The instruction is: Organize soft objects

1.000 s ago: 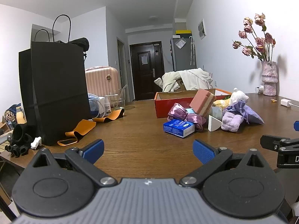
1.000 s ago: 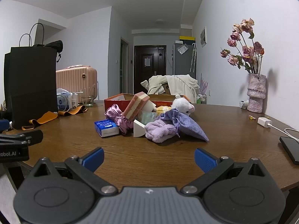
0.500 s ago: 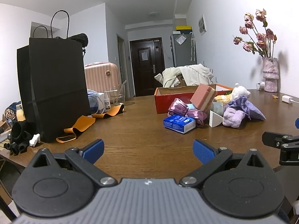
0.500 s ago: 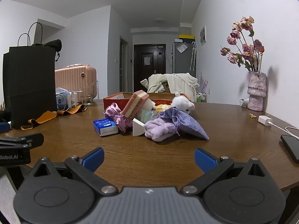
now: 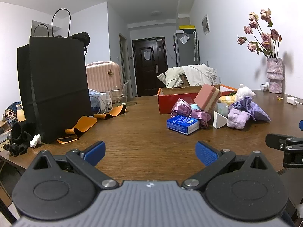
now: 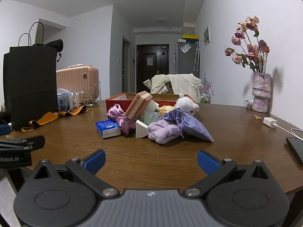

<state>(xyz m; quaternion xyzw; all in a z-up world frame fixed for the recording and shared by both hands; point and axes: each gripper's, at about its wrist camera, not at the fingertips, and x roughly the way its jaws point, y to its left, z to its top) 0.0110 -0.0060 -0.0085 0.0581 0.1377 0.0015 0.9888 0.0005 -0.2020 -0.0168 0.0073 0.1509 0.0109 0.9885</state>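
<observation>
Nothing has been sorted yet, judging by how things lie. The red box (image 6: 117,100) stands on the tabletop (image 6: 170,160), and the soft things sit in a loose heap against its front wall, on the side facing the cameras. Just in front of the box a pink sponge block (image 6: 139,104) leans tilted against the heap, with a shiny pink satin pouch (image 6: 121,118) to its left. A white plush toy (image 6: 186,106) rests at the box's front right corner, seemingly partly over the rim, though that is hard to tell. Nearer the cameras than the box lie a fluffy lilac cloth (image 6: 162,131) and a purple drawstring bag (image 6: 191,124) draped over it. A blue tissue pack (image 6: 108,127) and a white wedge (image 6: 141,129) also lie in front of the box.

The left gripper (image 5: 150,152) and the right gripper (image 6: 150,159) both hover above the tabletop's near edge, well apart from the box, each with fingers spread wide and holding nothing. The whole job appears to remain: every soft piece likely needs picking up and placing into the box, one at a time.
</observation>
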